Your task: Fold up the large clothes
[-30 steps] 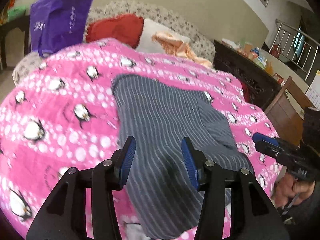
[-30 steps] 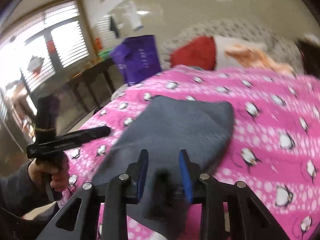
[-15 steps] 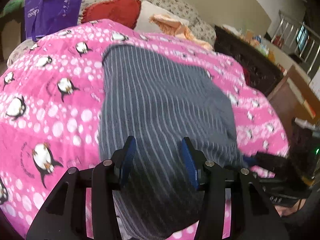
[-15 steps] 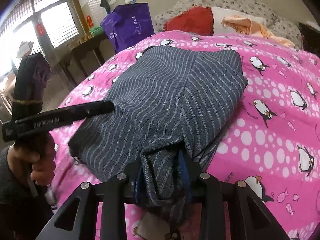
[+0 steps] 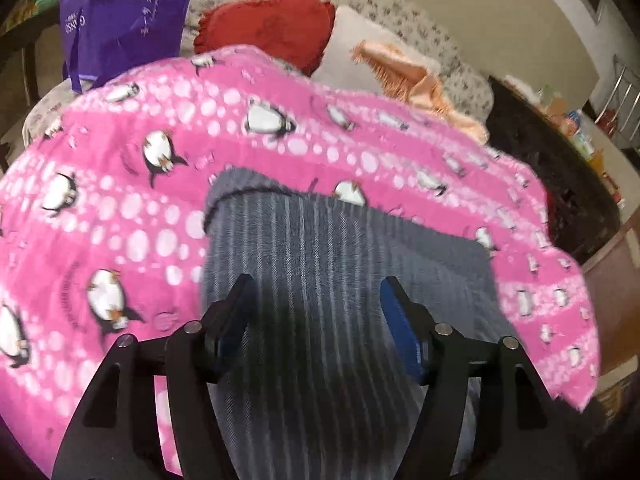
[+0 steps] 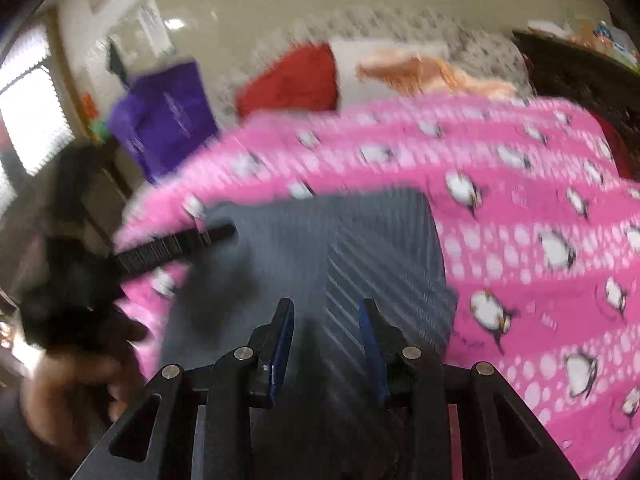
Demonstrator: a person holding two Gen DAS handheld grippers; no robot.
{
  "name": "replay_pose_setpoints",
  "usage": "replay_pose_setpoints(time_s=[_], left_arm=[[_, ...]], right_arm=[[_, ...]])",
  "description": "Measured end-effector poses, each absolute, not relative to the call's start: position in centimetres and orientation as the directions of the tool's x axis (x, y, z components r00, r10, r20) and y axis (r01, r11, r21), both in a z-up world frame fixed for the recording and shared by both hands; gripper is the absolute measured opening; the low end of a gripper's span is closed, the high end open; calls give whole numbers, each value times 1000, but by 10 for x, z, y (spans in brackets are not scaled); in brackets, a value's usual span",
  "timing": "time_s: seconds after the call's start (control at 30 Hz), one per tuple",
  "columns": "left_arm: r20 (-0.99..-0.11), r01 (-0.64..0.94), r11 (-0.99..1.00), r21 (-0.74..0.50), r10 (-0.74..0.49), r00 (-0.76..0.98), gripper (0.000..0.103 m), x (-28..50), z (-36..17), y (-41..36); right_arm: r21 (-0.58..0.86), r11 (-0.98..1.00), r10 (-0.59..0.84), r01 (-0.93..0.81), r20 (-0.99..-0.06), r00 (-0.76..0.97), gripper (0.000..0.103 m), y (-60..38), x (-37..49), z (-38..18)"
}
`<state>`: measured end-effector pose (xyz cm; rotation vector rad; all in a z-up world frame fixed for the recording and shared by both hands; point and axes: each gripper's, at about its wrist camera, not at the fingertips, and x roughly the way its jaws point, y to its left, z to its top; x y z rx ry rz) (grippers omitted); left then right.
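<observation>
A grey striped garment (image 5: 320,240) lies on the pink penguin blanket (image 5: 120,200). My left gripper (image 5: 318,284) hangs just over the garment's near part. Its jaws are opening, with cloth under the gap and neither pad pressing on it. In the blurred right wrist view, my right gripper (image 6: 326,306) is shut on a thick fold of the same garment (image 6: 360,232). The cloth runs dark between its blue pads. One of the left gripper's fingers (image 6: 172,246) reaches onto the garment's left edge, held by a hand (image 6: 68,384).
A purple bag (image 5: 120,12), a red cushion (image 5: 272,28) and an orange fringed cloth (image 5: 416,84) sit beyond the blanket's far edge. Dark wooden furniture (image 5: 552,176) stands to the right of the bed. A bright window (image 6: 28,116) is on the left.
The left jaws have spread wider apart. Both grippers swept across the bed. More pink blanket now shows beyond the garment's far edge. The right gripper still holds its fold.
</observation>
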<state>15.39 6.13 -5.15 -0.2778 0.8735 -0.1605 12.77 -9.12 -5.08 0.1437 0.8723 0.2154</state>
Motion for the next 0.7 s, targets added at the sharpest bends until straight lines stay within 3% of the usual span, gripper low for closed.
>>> replay_pose_setpoints(time_s=[0.07, 0.17, 0.3, 0.43, 0.6, 0.7], left_arm=[[-756, 26, 960, -277, -235, 611, 72, 158, -68, 53], [-758, 36, 979, -202, -180, 626, 79, 156, -75, 40], [-781, 45, 994, -99, -106, 616, 85, 160, -79, 26], [-782, 44, 995, -94, -101, 615, 85, 162, -80, 27], [-770, 37, 991, -126, -121, 627, 85, 148, -54, 36], [-729, 43, 989, -143, -135, 671, 85, 112, -23, 51]], right_arm=[[203, 970, 243, -134, -757, 606, 32, -95, 128, -78], [168, 967, 256, -193, -674, 693, 33, -95, 113, -86], [239, 951, 307, -196, -662, 684, 34, -105, 117, -87], [273, 939, 341, -210, -658, 672, 36, -113, 114, -86], [173, 955, 293, -242, -681, 671, 38, -125, 74, -63], [132, 960, 271, -248, -668, 693, 51, -146, 42, -47]])
